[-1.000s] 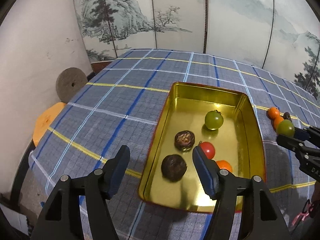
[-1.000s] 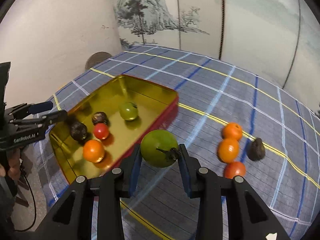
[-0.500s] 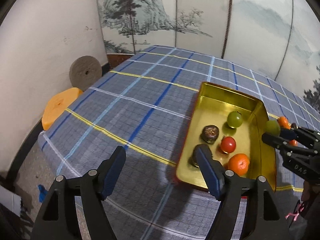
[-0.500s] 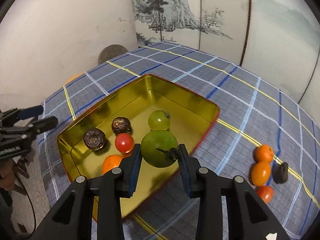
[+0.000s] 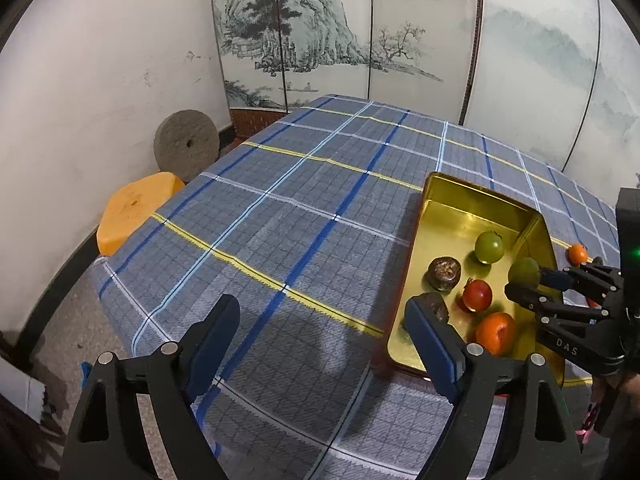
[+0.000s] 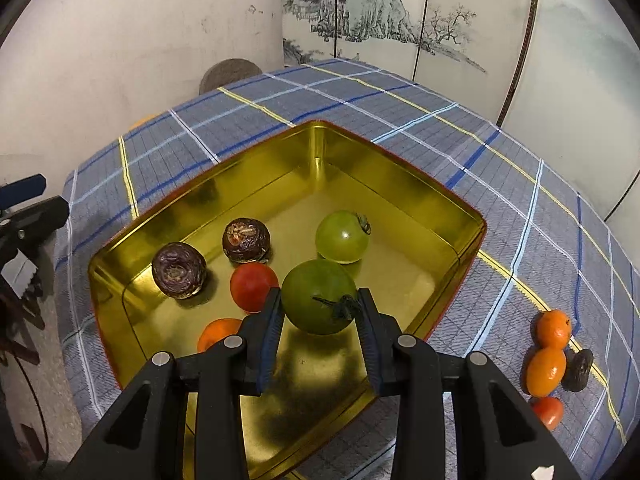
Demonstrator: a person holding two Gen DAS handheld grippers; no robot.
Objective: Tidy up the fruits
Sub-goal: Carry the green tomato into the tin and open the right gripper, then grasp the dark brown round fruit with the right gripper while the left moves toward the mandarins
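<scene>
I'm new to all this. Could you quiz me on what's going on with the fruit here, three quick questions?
1. True or false: the right gripper holds a green tomato over the gold tin.
2. How many fruits already lie in the tin? A) three B) five C) seven
3. Fill in: the left gripper is ____, holding nothing.

Key: 1 true. 2 B: a green tomato, a red tomato, an orange and two dark brown fruits. 3 open.
</scene>
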